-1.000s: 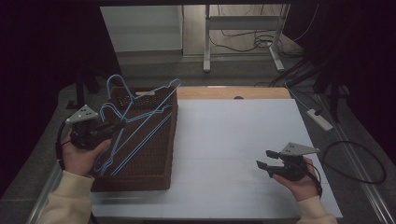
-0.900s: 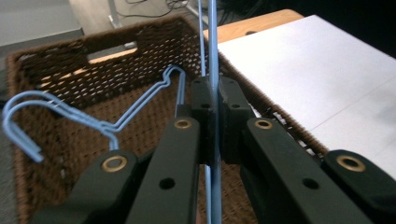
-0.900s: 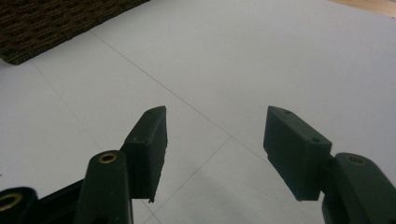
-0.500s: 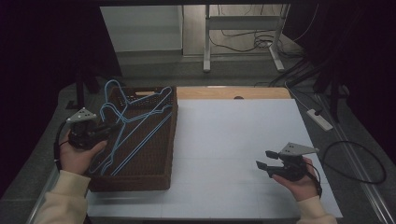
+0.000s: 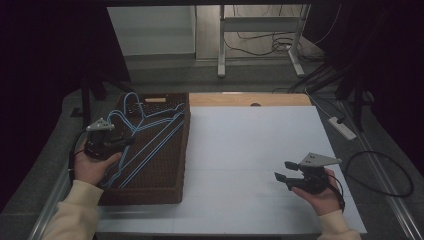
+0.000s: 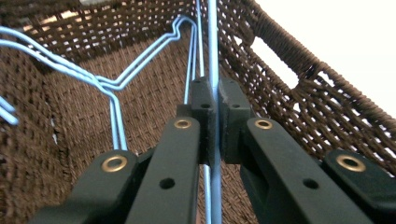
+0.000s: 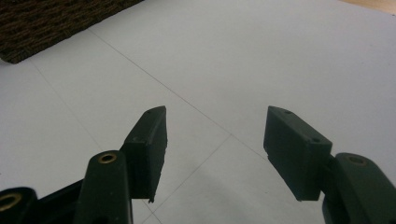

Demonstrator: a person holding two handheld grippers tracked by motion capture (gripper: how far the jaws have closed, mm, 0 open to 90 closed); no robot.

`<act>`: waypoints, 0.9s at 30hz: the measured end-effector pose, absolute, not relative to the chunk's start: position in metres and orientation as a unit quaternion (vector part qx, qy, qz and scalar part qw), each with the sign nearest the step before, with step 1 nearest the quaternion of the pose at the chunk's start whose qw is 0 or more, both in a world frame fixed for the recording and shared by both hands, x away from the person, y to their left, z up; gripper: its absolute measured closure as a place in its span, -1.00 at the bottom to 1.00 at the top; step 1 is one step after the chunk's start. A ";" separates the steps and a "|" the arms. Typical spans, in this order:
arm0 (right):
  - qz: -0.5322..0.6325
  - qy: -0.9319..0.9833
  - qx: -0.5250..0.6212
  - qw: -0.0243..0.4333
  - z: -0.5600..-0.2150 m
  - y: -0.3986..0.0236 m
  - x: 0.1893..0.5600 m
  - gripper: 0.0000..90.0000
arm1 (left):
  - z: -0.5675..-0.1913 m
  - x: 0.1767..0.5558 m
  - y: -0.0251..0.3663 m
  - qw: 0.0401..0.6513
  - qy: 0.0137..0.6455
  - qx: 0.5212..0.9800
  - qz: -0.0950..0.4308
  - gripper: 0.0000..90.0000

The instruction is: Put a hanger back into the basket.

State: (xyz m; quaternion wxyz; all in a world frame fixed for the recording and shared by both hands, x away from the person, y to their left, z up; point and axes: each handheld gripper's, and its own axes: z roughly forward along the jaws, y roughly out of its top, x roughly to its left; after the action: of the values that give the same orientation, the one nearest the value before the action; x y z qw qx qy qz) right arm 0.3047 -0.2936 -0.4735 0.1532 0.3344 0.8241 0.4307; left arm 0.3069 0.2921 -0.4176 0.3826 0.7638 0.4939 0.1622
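Observation:
A brown wicker basket point(image 5: 171, 184) stands at the table's left side and holds several light blue wire hangers point(image 5: 150, 127). My left gripper point(image 5: 131, 140) reaches in over the basket's left rim and is shut on a blue hanger wire. In the left gripper view the two black pads point(image 6: 202, 105) pinch that blue wire point(image 6: 213, 42), which runs straight up between them, with the basket wall point(image 6: 289, 79) to the right. My right gripper point(image 5: 284, 171) rests low over the white table surface at the front right, open, nothing between its pads point(image 7: 152, 140).
A white sheet point(image 5: 260, 150) covers the table to the right of the basket. A bare wooden strip point(image 5: 250, 99) runs along the far edge. Cables point(image 5: 380, 165) and a power strip point(image 5: 342, 127) lie at the right; a metal stand point(image 5: 220, 40) stands behind the table.
My left gripper and the hangers it holds have come down lower into the basket. The right gripper has not moved.

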 end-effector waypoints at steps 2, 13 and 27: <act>0.430 0.825 0.334 0.153 -0.474 -0.293 0.305 -0.10 | -0.423 0.310 0.290 0.377 0.494 0.767 0.156 0.92; 0.429 0.825 0.334 0.154 -0.474 -0.293 0.305 -0.10 | -0.437 0.319 0.283 0.361 0.496 0.777 0.142 0.92; 0.427 0.827 0.333 0.152 -0.474 -0.293 0.305 -0.11 | -0.455 0.333 0.291 0.264 0.549 0.779 0.149 0.90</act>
State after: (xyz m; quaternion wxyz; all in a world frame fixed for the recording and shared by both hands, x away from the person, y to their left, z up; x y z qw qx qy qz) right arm 0.3050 -0.2927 -0.4743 0.1522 0.3332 0.8269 0.4266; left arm 0.3330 0.2906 -0.4551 0.2637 0.7787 0.5494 0.1490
